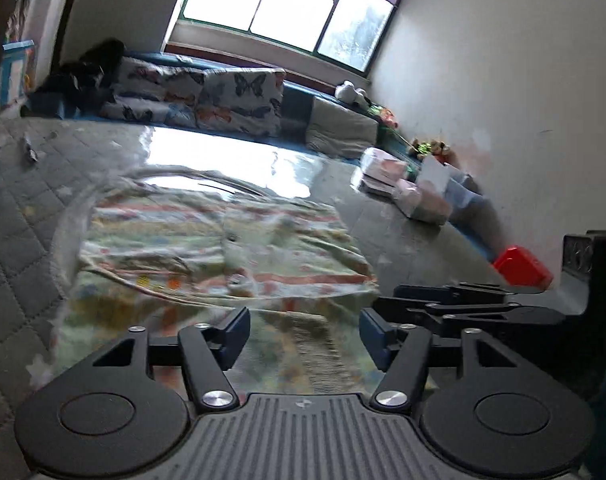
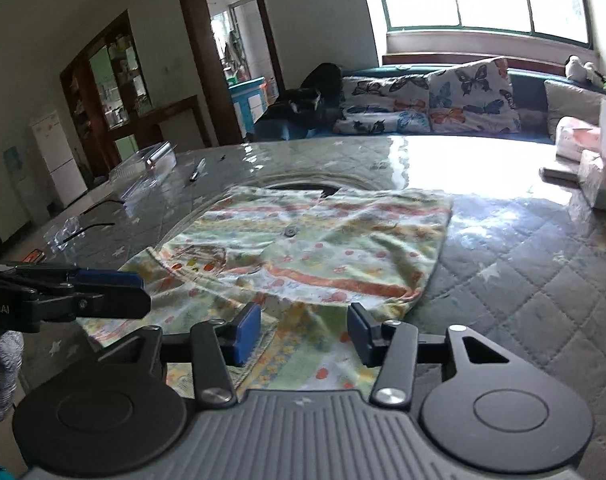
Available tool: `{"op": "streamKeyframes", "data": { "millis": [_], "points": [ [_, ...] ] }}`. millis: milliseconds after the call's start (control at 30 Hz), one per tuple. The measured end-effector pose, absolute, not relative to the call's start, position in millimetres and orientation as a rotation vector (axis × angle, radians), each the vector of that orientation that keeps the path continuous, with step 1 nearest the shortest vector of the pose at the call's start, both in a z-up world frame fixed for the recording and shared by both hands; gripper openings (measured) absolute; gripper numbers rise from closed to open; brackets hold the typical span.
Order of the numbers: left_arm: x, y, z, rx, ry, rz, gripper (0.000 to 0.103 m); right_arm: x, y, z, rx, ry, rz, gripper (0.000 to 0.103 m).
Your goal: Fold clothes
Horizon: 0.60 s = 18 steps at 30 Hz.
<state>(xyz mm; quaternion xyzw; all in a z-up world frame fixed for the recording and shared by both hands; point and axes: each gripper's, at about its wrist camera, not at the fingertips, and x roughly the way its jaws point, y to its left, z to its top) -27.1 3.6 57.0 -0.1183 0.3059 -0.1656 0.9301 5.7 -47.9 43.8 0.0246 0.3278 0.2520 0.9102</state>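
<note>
With both the left gripper (image 1: pixel 305 338) and right gripper (image 2: pixel 305 334) spread and empty over the near hem of the patterned child's shirt (image 2: pixel 303 248), lying at 12 o'clock on the quilted table (image 2: pixel 523 280), pinch each hem corner squarely before lifting.

Bare quilted tabletop (image 2: pixel 523 280) around garment (image 2: pixel 303 248)

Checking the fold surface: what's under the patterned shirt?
The shirt lies spread on a grey quilted cover with a glossy clear sheet over it. Whether anything lies between shirt and cover is hidden. Both grippers, left and right, are open above its near edge.
</note>
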Motion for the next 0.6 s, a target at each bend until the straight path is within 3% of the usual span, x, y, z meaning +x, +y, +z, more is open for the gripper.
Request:
{"op": "streamKeyframes", "data": {
  "millis": [100,233,500,600],
  "points": [
    [-33,20,57,-0.226,0.587,-0.280,0.100,7,-36,40,0.039,0.699,0.547,0.044],
    [-37,42,57,-0.216,0.549,-0.193,0.103,10,-19,32,0.020,0.731,0.585,0.038],
    [-40,87,49,-0.252,0.552,-0.041,0.103,15,2,17,-0.029,0.777,0.572,0.037],
    [-40,95,43,-0.259,0.571,-0.009,0.103,15,3,16,-0.027,0.781,0.573,0.028]
  ]
}}
